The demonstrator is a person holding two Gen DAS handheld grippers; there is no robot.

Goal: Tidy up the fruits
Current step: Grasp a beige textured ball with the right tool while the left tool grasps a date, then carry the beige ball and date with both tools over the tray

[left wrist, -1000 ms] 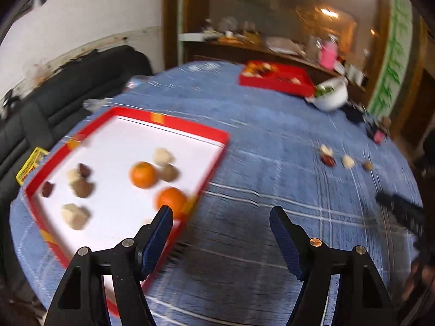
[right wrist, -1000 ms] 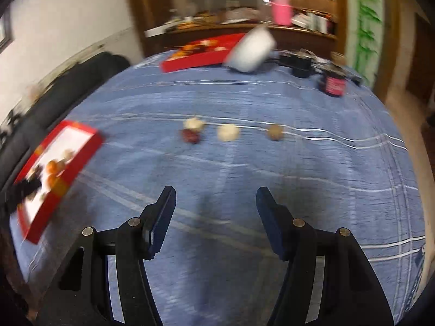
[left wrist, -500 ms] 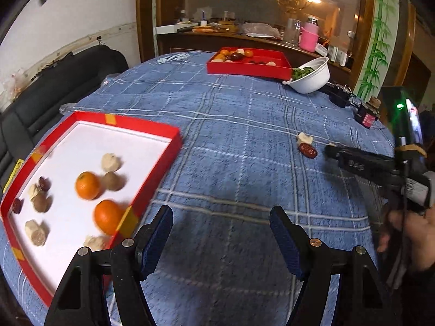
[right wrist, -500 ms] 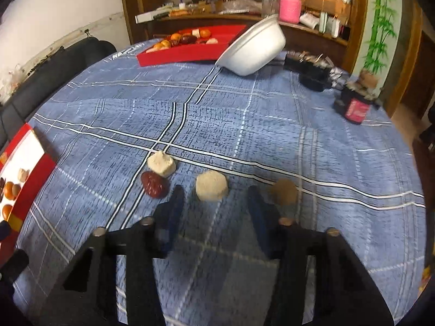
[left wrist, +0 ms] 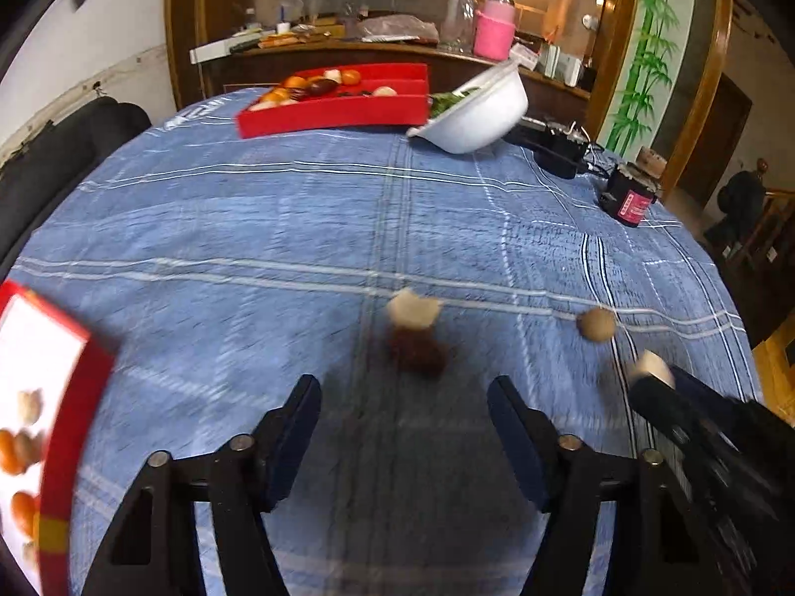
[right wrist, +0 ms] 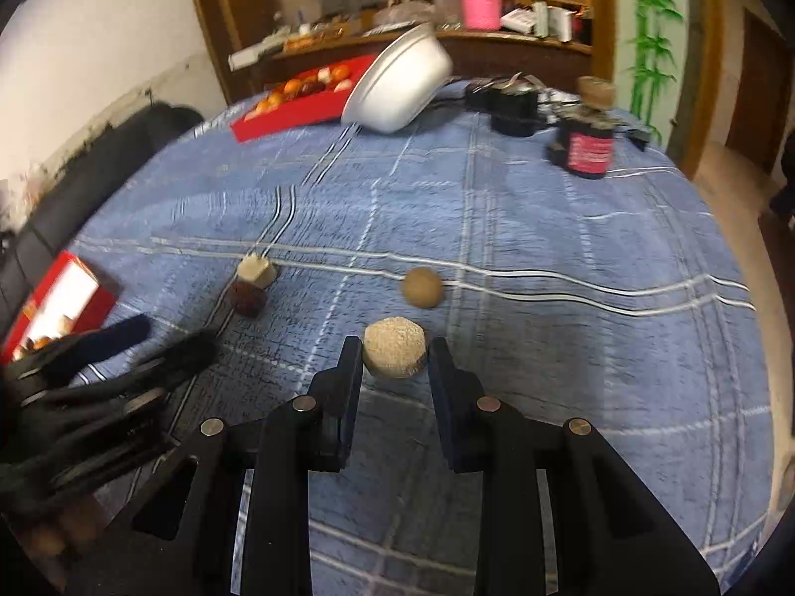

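My right tongs (right wrist: 395, 360) have just been closing and now pinch the pale lump (right wrist: 394, 353) off the blue cloth (right wrist: 546, 347), ready for the red tray (right wrist: 64, 293) at my left. My left tongs (left wrist: 403, 409), narrowing with nothing between them, stand open before the dark red fruit (left wrist: 416, 350), touching a white piece (left wrist: 412, 309); a brown ball (left wrist: 596, 324) lies apart.

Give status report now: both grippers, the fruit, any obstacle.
Right gripper shut on pale fruit piece. Left gripper open, empty, near dark date. No obstacle.
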